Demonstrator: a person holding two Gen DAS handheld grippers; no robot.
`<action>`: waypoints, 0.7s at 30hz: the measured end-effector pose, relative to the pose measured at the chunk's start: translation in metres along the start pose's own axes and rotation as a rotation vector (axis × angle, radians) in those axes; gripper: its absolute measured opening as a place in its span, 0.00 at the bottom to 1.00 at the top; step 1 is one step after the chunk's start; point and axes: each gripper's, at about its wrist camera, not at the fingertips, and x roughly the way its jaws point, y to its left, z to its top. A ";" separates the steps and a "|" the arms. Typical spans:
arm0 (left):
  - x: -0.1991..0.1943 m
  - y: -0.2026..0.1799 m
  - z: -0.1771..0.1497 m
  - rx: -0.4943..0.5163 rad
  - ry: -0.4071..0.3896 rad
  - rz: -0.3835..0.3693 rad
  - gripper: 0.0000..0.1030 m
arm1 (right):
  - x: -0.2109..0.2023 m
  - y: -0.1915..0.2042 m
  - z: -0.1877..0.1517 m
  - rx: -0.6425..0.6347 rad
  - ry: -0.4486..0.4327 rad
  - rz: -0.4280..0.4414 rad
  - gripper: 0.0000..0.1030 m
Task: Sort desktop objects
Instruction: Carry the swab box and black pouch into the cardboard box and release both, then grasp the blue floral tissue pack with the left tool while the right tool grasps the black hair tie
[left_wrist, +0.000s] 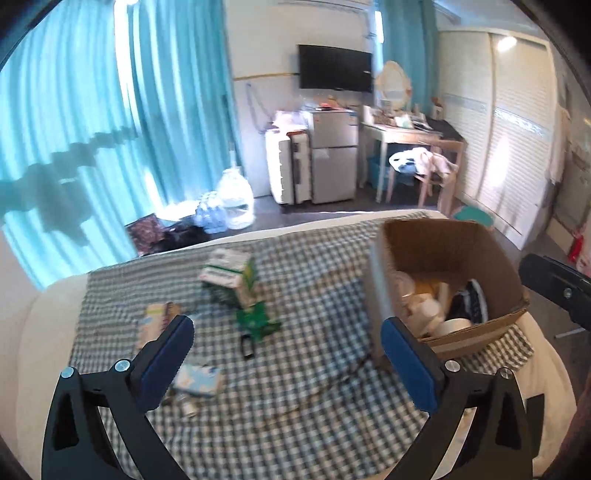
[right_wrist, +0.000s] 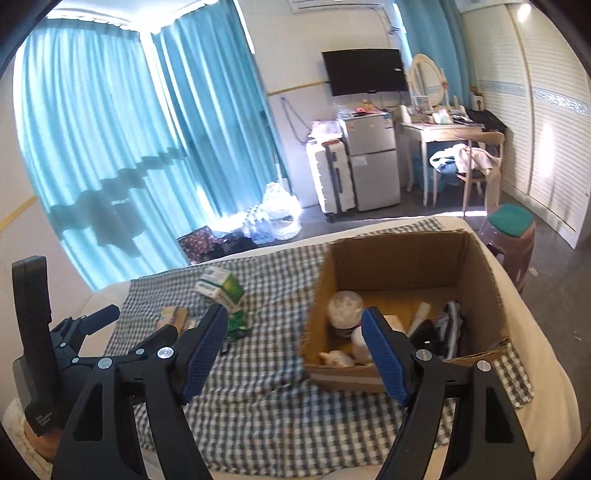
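Observation:
A cardboard box (left_wrist: 454, 251) (right_wrist: 476, 288) stands on the right of a checked cloth (left_wrist: 295, 369) (right_wrist: 273, 402) and holds a jar, a bottle and other items. Loose things lie on the cloth's left: green-and-white cartons (left_wrist: 231, 275) (right_wrist: 218, 284), a green packet (left_wrist: 256, 321) (right_wrist: 236, 325), a small notebook (left_wrist: 157, 317), a tissue pack (left_wrist: 199, 380) and a small dark item (left_wrist: 247, 347). My left gripper (left_wrist: 288, 339) is open and empty above the cloth; it also shows in the right wrist view (right_wrist: 144, 328). My right gripper (right_wrist: 295, 332) is open and empty over the box's near left corner.
The cloth covers a white bed whose edge (left_wrist: 40, 325) curves on the left. Beyond it are teal curtains (left_wrist: 92, 129), water bottles (left_wrist: 232, 199), a small fridge (left_wrist: 332, 155), a desk with a chair (left_wrist: 424, 162) and a stool (right_wrist: 511, 229).

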 end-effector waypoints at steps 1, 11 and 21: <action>-0.006 0.015 -0.007 -0.028 0.000 0.027 1.00 | -0.001 0.011 -0.004 -0.008 0.002 0.018 0.76; -0.038 0.098 -0.061 -0.148 -0.005 0.182 1.00 | 0.021 0.074 -0.040 -0.032 0.046 0.121 0.81; -0.010 0.163 -0.117 -0.311 0.099 0.221 1.00 | 0.053 0.103 -0.082 -0.098 0.122 0.176 0.84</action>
